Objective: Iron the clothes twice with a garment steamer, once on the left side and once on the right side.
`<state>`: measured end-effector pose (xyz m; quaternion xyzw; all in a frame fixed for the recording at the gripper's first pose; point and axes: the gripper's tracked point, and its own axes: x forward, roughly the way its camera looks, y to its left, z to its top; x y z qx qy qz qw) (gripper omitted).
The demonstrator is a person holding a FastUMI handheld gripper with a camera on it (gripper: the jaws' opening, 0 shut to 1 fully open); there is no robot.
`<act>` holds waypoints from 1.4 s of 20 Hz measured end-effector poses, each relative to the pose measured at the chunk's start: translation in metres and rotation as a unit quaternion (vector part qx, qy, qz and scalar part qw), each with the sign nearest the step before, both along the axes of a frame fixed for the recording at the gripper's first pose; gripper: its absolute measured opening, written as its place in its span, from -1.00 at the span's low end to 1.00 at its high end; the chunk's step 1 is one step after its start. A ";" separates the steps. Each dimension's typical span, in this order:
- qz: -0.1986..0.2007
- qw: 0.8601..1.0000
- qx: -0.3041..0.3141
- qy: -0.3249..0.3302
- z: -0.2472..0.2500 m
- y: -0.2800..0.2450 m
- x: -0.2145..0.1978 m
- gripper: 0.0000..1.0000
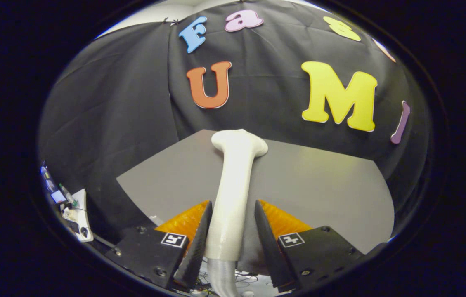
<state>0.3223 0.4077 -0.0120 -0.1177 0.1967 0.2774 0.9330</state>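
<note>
My steamer (pixel 233 194) stands between the fingers, its white handle rising to a flared head just beyond them, above the grey table (pixel 323 189). It looks like rigid, smooth plastic, light enough but probably slippery, and the ribbed hose (pixel 221 280) hanging below will likely tug at it. I'd take it at mid-handle, where it sits now. The gripper (pixel 229 235) has its left finger against the handle; the right finger shows a gap, so I can't tell whether it's truly clamped. No garment in sight; some electronics (pixel 69 210) lie off to the left
</note>
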 end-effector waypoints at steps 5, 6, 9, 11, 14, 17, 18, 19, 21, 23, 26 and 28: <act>0.001 1.000 0.011 0.014 0.000 0.006 0.003 0.23; -0.005 1.000 0.022 0.019 -0.001 0.006 0.004 0.13; -0.004 0.999 0.028 0.029 0.003 0.009 -0.001 -0.14; 0.008 0.999 0.032 0.033 0.003 0.008 -0.007 -0.23; 0.005 0.998 0.044 0.036 0.007 -0.007 -0.015 -0.26; 0.001 0.998 0.054 0.015 0.026 -0.030 -0.028 -0.26; 0.001 0.998 0.060 0.011 0.032 -0.038 -0.034 -0.26; 0.000 0.998 0.066 0.007 0.040 -0.048 -0.040 -0.26; -0.008 0.997 0.076 -0.003 0.054 -0.073 -0.054 -0.26; -0.015 0.995 0.094 -0.009 0.068 -0.099 -0.069 -0.26; -0.038 0.993 0.112 -0.029 0.093 -0.147 -0.093 -0.26; -0.058 0.989 0.125 -0.050 0.113 -0.180 -0.111 -0.27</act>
